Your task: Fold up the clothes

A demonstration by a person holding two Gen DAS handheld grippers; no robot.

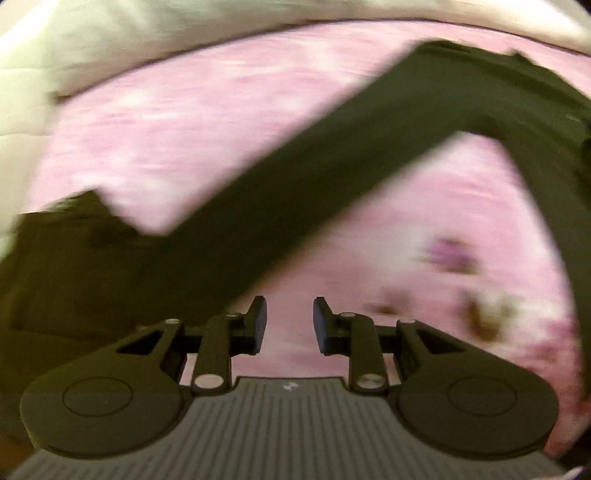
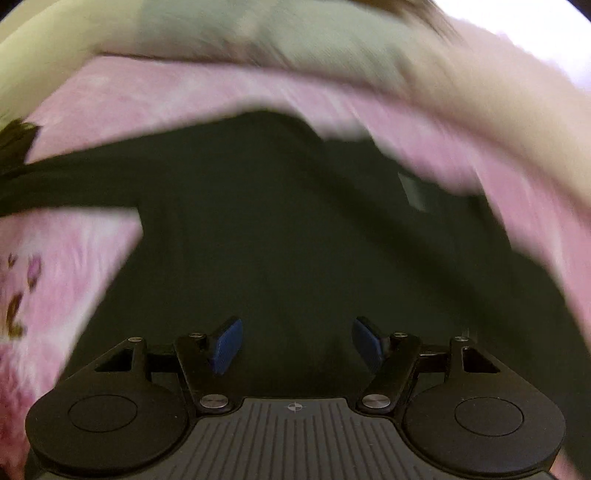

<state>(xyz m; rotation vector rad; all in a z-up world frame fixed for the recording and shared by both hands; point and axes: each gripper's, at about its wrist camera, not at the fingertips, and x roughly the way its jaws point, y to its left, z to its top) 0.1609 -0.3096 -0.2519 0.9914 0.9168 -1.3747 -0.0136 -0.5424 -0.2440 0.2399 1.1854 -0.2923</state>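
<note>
A dark long-sleeved garment (image 2: 280,229) lies spread on a pink floral bedsheet (image 2: 155,99). In the right wrist view its body fills the middle, one sleeve (image 2: 74,181) reaching left. My right gripper (image 2: 297,343) hovers over the body, open, nothing between its blue pads (image 2: 226,345). In the left wrist view the garment's sleeve (image 1: 295,162) runs diagonally from lower left to upper right, then bends down the right edge. My left gripper (image 1: 290,321) is open over bare sheet (image 1: 166,140), just right of the dark cloth. Both views are motion-blurred.
A pale cream pillow or blanket (image 1: 122,33) borders the far side of the sheet, also seen as the cream bedding (image 2: 258,33) in the right wrist view. Brown and purple flower prints (image 1: 476,314) mark the sheet at the lower right.
</note>
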